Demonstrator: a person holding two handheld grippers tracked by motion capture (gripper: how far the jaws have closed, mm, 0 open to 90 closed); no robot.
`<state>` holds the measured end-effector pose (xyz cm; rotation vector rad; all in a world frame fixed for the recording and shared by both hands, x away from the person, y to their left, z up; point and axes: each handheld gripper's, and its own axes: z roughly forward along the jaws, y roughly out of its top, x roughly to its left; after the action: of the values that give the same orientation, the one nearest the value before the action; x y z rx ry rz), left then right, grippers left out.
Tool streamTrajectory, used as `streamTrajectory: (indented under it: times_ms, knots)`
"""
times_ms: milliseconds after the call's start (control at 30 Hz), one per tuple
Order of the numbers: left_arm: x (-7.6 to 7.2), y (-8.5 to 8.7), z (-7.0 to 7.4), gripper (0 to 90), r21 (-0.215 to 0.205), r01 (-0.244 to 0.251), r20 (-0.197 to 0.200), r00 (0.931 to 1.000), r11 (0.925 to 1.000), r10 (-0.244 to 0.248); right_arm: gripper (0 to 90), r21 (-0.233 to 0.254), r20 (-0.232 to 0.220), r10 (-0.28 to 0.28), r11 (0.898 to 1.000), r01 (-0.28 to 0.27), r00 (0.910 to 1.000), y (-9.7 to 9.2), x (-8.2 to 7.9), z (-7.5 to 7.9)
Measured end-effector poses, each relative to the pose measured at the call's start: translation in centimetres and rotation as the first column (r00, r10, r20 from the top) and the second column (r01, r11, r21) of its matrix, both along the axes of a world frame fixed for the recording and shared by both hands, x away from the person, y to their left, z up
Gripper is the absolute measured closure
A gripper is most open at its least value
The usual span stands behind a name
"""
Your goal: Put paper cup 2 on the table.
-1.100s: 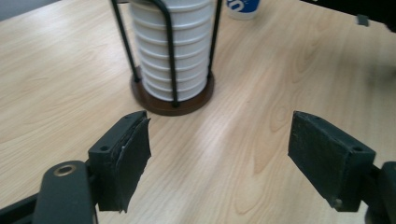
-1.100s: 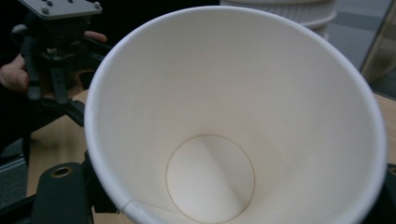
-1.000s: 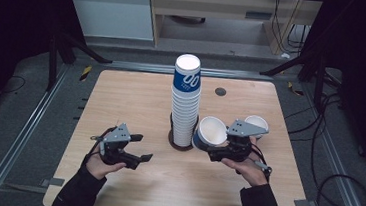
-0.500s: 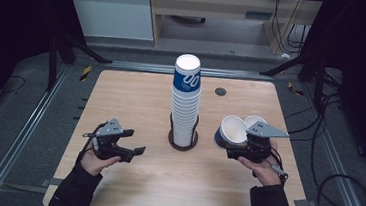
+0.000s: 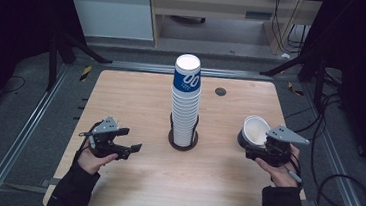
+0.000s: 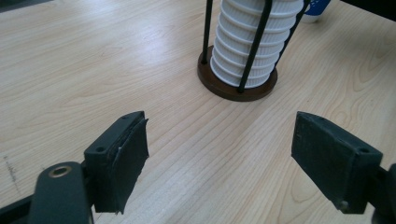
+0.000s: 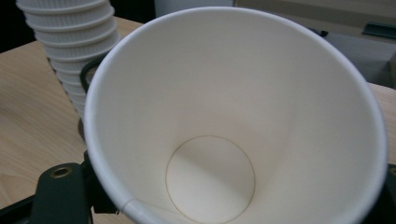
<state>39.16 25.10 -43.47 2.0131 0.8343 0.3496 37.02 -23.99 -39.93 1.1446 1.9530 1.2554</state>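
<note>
Cup (image 7: 224,116) clamped between right tongs (image 5: 257,148).

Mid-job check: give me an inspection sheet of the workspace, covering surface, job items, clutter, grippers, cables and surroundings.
Surface: wooden table, bare around the work, dark round grommet near the far edge.
Job's things: tall cup stack upright in a dark round-based rack at centre; one paper cup apart, right of it, mouth tilted.
Clutter: nothing seen.
Grippers: left gripper open, nothing between the jaws, which have just been opening; right gripper shut on the paper cup.
Cables: black cables on the floor at right.
Surroundings: dark floor, metal rails, cabinets behind.
</note>
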Motion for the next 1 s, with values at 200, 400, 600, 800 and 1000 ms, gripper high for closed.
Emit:
streamTrajectory:
  times_ms: [200,400,600,800,1000]
  knots:
    - [0.2,0.3,0.0,18.0,-0.003,-0.024,-0.004,0.9997,0.9997,0.024,21.1,-0.015,-0.017,-0.041,0.999,0.041,0.9990,-1.2,0.0,-0.5]
    - [0.3,0.7,0.0,17.9,0.008,-0.040,-0.003,0.9992,0.9992,0.040,21.1,-0.034,-0.038,-0.078,0.996,0.077,0.9962,-2.0,0.1,-0.9]
    - [0.4,1.0,0.1,17.9,-0.005,-0.042,-0.007,0.9991,0.9991,0.042,21.1,-0.062,-0.055,-0.110,0.992,0.107,0.9924,-3.2,0.3,-1.6]
    - [0.4,0.9,-0.1,17.9,0.005,-0.039,-0.010,0.9992,0.9992,0.039,21.0,-0.091,-0.083,-0.150,0.986,0.142,0.9852,-4.2,0.4,-2.5]
    - [0.2,1.0,0.1,18.0,-0.006,-0.038,-0.007,0.9993,0.9993,0.038,21.0,-0.112,-0.116,-0.159,0.983,0.146,0.9804,-4.3,0.0,-3.7]
